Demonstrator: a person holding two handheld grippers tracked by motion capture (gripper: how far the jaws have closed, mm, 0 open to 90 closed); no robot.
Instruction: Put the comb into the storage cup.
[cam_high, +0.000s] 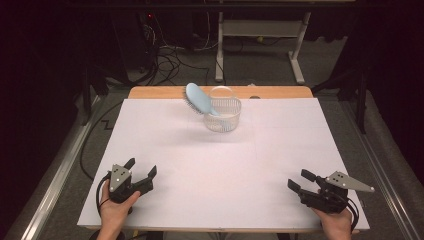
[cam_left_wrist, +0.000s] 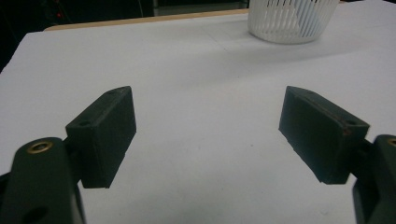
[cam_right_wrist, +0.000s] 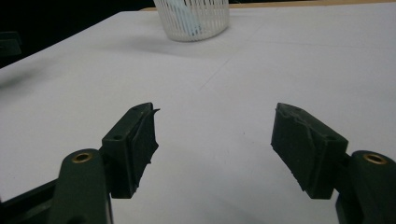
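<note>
A white slotted basket (cam_high: 223, 114) stands at the far middle of the white table (cam_high: 225, 165). A light blue hairbrush (cam_high: 200, 99) leans in it, head sticking out up and to the left. My left gripper (cam_high: 141, 168) rests near the front left corner, open, nothing between its jaws. My right gripper (cam_high: 300, 180) rests near the front right corner, also open and holding nothing. In the left gripper view the basket (cam_left_wrist: 292, 21) is far ahead of the wide-apart pads (cam_left_wrist: 109, 133). In the right gripper view the basket (cam_right_wrist: 194, 18) stands far ahead, left of centre.
A wooden table edge (cam_high: 150, 93) shows behind the white sheet. Beyond it are cables on the floor (cam_high: 170, 55) and a white desk frame (cam_high: 260, 30). A metal rail (cam_high: 55, 180) runs along the left side.
</note>
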